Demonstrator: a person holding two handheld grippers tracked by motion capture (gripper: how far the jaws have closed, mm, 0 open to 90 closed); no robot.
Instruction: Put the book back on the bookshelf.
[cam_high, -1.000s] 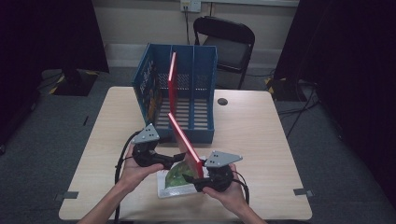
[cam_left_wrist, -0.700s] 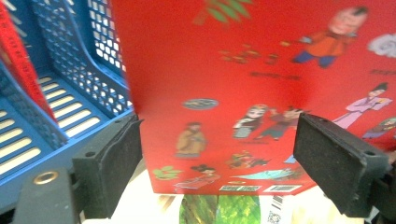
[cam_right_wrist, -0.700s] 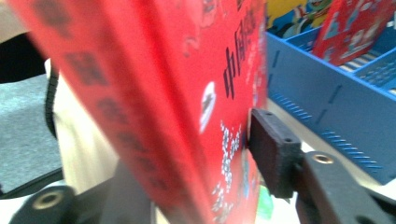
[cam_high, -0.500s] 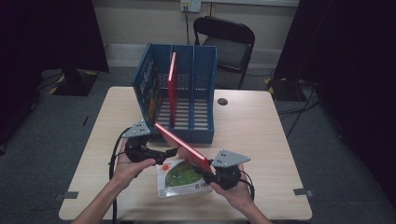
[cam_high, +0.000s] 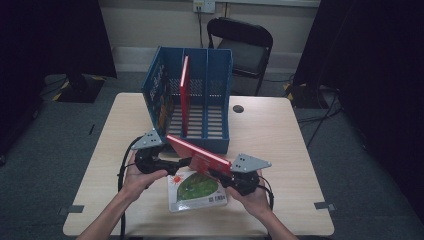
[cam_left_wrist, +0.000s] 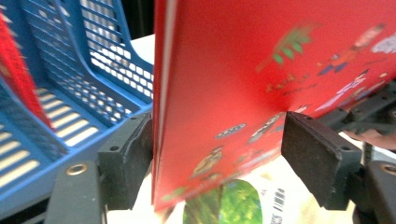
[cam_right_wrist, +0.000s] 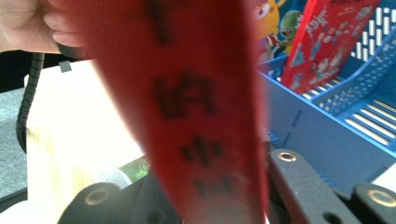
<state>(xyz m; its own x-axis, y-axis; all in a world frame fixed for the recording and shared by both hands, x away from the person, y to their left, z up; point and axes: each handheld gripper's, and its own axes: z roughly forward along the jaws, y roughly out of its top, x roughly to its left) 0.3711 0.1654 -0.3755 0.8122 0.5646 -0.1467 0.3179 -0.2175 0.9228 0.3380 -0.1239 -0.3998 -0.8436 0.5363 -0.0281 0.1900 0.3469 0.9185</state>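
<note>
A thin red book hangs tilted just above the table, its left end higher, in front of the blue file rack. My right gripper is shut on its lower right end; in the right gripper view the blurred spine fills the gap between the jaws. My left gripper is at the book's left end. In the left gripper view the book's cover passes between the wide-apart jaws, close to the left one. A white and green book lies flat underneath.
A second red book stands in the rack's left-middle slot. A small black disc lies on the table right of the rack. A black chair stands beyond the far edge.
The red book has swung down from a steep lean to a low tilt. The left gripper moved in around its left end; the right gripper shifted right and down with it.
</note>
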